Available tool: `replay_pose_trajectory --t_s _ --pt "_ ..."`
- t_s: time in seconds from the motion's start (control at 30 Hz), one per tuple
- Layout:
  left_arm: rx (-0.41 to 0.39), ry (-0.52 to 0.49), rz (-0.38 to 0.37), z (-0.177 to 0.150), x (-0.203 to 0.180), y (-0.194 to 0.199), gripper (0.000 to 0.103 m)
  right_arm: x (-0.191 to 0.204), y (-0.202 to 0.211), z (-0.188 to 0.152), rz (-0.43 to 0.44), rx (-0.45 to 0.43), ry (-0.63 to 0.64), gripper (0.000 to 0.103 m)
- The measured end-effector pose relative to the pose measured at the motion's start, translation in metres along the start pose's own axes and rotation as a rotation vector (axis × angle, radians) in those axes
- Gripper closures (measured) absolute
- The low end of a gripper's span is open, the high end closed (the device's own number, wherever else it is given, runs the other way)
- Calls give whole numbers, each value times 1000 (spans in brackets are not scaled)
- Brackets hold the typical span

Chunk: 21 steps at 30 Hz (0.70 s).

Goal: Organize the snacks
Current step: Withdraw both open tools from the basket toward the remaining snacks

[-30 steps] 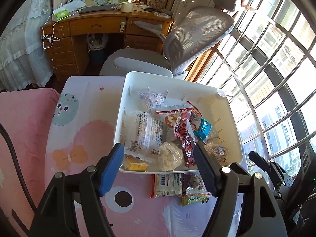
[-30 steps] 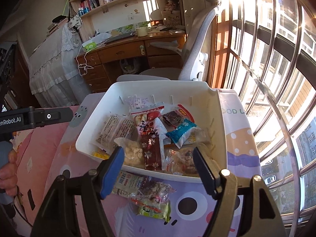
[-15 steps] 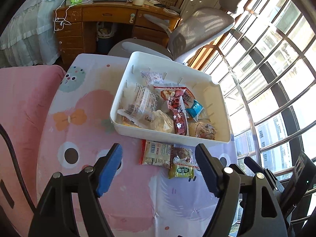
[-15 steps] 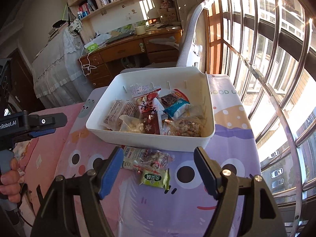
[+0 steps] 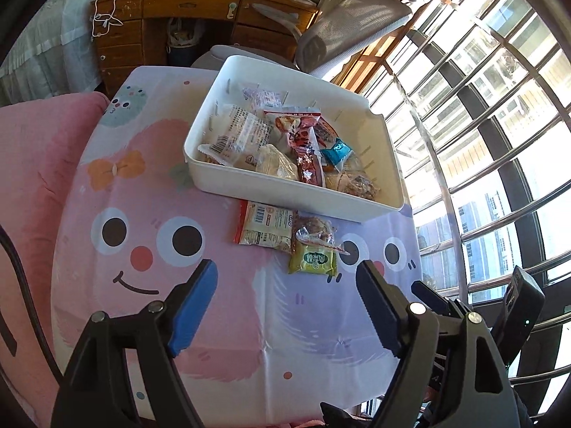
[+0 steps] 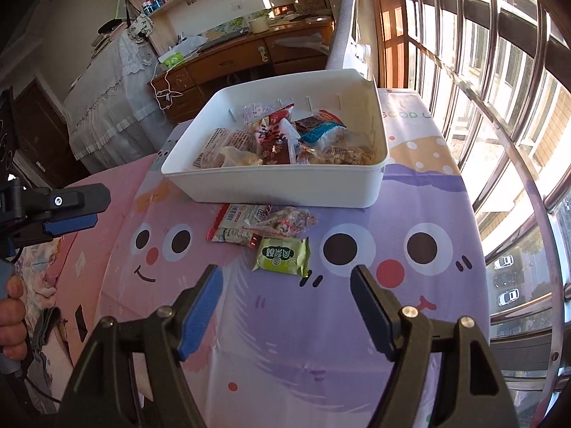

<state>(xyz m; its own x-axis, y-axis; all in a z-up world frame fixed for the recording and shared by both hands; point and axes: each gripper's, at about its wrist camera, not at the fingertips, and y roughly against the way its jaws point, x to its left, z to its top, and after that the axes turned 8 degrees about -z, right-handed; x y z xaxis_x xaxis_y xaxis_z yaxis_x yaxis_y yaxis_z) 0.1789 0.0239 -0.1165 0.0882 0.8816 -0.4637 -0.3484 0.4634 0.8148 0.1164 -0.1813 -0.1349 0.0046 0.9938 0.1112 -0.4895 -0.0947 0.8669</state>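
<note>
Snacks [image 6: 282,232] in crinkly wrappers lie beside the bin [image 6: 285,185]; both claws gape empty.

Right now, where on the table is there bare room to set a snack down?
Free: the cloth between the grippers and the green packet, and its purple side right of the packets. Crowded: the bin, and the strip before it, where three packets overlap.
</note>
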Motion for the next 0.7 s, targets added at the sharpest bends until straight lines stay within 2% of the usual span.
replay_pose_trajectory --t_s 0.2,0.4,0.57,0.7 --pt "54 -54 -29 2 -14 -16 21 -8 -16 -14 7 74 -32 28" --pt "107 -84 -40 11 -21 -39 19 -6 -33 -21 -10 107 -23 21" --pt "161 -112 -38 20 -25 -63 16 3 -45 -28 -25 58 11 20" --pt "199 -137 -43 26 -25 -86 16 13 -51 -32 -60 -29 60 20"
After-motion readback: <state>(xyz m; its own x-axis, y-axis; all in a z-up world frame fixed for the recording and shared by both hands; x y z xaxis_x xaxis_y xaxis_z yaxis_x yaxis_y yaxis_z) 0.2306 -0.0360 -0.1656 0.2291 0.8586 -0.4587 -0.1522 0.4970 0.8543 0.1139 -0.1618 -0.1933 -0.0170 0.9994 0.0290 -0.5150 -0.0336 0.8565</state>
